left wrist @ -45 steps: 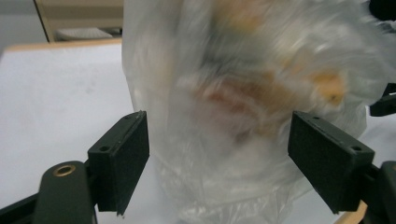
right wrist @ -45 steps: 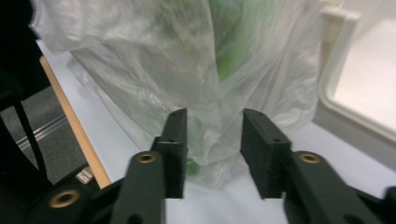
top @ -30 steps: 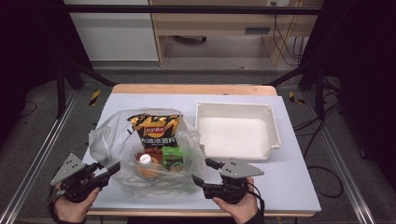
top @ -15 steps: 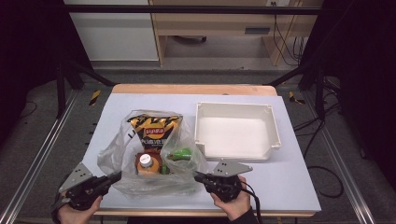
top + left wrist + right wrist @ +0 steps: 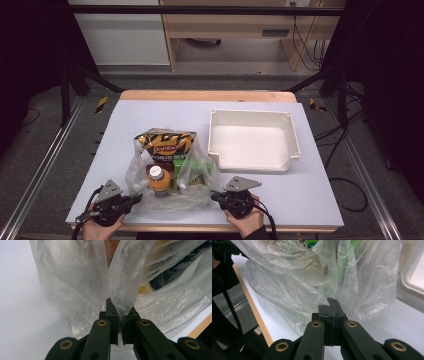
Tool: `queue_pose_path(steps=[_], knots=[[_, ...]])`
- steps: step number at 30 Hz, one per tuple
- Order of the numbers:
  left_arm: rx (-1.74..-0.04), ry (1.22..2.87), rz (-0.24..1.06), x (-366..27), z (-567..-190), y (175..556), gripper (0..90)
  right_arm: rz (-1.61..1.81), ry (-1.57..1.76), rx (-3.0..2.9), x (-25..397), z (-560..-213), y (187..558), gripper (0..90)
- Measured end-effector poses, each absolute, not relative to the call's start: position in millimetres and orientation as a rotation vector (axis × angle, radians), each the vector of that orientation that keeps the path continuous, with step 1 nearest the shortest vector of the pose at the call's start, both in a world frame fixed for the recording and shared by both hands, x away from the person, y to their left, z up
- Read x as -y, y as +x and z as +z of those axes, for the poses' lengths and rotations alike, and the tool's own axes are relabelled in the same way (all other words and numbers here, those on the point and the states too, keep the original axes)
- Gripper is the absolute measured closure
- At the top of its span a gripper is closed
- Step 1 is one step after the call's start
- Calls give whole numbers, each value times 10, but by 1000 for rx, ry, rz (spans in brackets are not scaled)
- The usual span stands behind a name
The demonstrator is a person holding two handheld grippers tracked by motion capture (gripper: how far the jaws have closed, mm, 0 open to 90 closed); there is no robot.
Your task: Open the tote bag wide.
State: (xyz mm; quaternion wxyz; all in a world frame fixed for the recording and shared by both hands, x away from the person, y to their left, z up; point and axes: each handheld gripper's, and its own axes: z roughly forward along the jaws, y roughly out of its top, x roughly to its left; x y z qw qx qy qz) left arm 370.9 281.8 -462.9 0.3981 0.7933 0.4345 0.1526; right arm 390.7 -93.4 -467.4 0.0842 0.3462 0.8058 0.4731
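Plastic is pinched in both of my grippers. The clear plastic bag [image 5: 170, 172] sits low in the middle of the high view, at the near edge of the pale table [image 5: 125, 120]. My left gripper [image 5: 136, 199] is at the lower left of that frame, its tips at the bag's left corner; in the left gripper view [image 5: 119, 311] the jaws are closed on a gathered fold of the film, which fans upward from between them. My right gripper [image 5: 214, 196] is at the bottom, right of centre, tips at the bag's right corner; in the right gripper view [image 5: 331, 308] the jaws are pressed fully together with the bag's film caught at their tip.

Inside the bag I see a black and yellow chip packet [image 5: 166, 145] toward the top, an orange bottle with a white cap [image 5: 158, 179] lower left, and a green carton [image 5: 197, 167] to its right. A white tray [image 5: 252, 160] stands to the right of the bag, just beside it.
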Motion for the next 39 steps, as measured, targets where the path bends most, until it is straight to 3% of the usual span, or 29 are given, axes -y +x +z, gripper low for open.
queue_pose_path(steps=[9,14,19,20,21,24,30,39], knots=[[-1057,1985,354,-2790,-4630,3683,779,1357,1086,-2379,1058,-4646,3844,900],[-1067,2013,380,-2763,-4670,3697,760,1286,1120,-2423,983,-4794,3896,895],[-1060,2036,413,-2743,-4692,3702,736,1240,1091,-2430,929,-4885,3917,803],[-1065,2033,422,-2744,-4695,3701,730,1268,1073,-2417,954,-4865,3909,719],[-1065,2033,422,-2744,-4695,3701,728,1268,1073,-2417,954,-4865,3909,719],[-1064,2035,438,-2748,-4695,3698,715,1324,1023,-2381,1053,-4750,3851,567],[-1063,2031,452,-2754,-4692,3699,685,1457,976,-2241,1177,-4418,3750,376],[-1071,2032,465,-2760,-4691,3695,673,1605,874,-2114,970,-3914,3812,268]])
